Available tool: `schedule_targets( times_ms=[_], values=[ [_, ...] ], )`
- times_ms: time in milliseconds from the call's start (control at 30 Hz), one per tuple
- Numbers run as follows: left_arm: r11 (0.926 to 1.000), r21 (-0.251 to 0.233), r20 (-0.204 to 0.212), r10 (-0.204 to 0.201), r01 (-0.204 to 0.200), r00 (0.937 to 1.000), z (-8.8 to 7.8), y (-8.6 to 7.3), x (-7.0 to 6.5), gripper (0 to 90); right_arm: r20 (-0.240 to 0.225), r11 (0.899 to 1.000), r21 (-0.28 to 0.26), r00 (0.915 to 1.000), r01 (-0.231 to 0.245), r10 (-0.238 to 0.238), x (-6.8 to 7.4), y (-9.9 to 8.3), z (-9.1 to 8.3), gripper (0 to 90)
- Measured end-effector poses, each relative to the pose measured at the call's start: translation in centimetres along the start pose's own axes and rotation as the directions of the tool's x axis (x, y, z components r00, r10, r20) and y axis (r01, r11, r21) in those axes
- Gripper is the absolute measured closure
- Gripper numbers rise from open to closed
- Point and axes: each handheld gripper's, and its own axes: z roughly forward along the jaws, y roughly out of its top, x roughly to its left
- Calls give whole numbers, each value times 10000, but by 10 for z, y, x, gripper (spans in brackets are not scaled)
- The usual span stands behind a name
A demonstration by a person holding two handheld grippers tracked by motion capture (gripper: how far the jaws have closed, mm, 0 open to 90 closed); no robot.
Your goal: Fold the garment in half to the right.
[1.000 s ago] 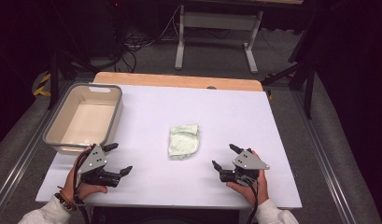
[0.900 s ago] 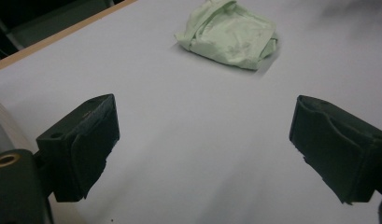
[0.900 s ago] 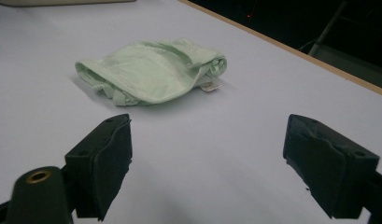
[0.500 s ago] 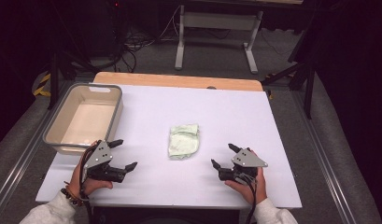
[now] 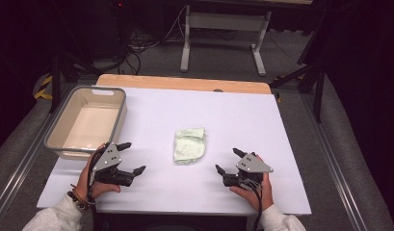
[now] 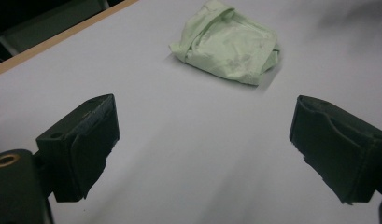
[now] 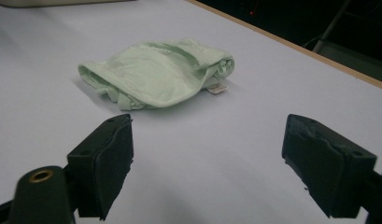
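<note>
one cloth (image 5: 190, 146) edge tucked underneath, hidden.

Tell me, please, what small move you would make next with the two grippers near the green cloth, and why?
I would probably ease the right gripper forward toward the bundled pale green cloth. Both it and the left gripper stand open and empty on either side of the cloth, apart from it, and the right gripper view has the cloth lying close ahead of its jaws on the white table.
</note>
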Motion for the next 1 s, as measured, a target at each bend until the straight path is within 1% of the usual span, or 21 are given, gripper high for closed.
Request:
schedule_targets(
  times_ms=[233,333,400,500,667,733,833,900,967,1000],
  values=[
    [9998,129,62,-160,159,9999,4,0,3,90,32,10000,-19,10000,17,-17,-1,1,1,172],
    [9996,270,-87,-120,123,9999,6,0,4,93,42,10000,-21,10000,13,-13,-1,2,1,172],
    [9994,271,-94,-208,211,9997,6,-1,6,93,39,10000,-12,10000,21,-21,-1,2,2,172],
    [9994,250,-102,-234,236,9997,6,0,7,96,70,10000,-29,10000,17,-16,-2,2,2,172],
    [9995,231,-149,-207,211,9997,8,2,7,99,105,10000,-8,9999,-56,56,-3,4,4,176],
    [9996,181,-100,-206,207,9997,9,4,7,102,101,9999,4,9999,-128,128,-4,5,5,185],
    [9996,198,-66,-178,179,9998,11,6,7,102,177,9997,-142,9997,-183,185,-4,7,5,200],
    [9996,177,-42,-208,208,9998,11,7,7,101,163,9997,-166,9997,-157,160,-5,8,6,199],
    [9997,134,14,-185,184,9998,12,9,7,100,99,9998,-105,9998,-181,182,-4,9,8,198],
    [9998,151,7,-122,121,9999,12,10,7,99,123,9999,-87,9999,-107,108,-4,9,8,196]
  ],
)
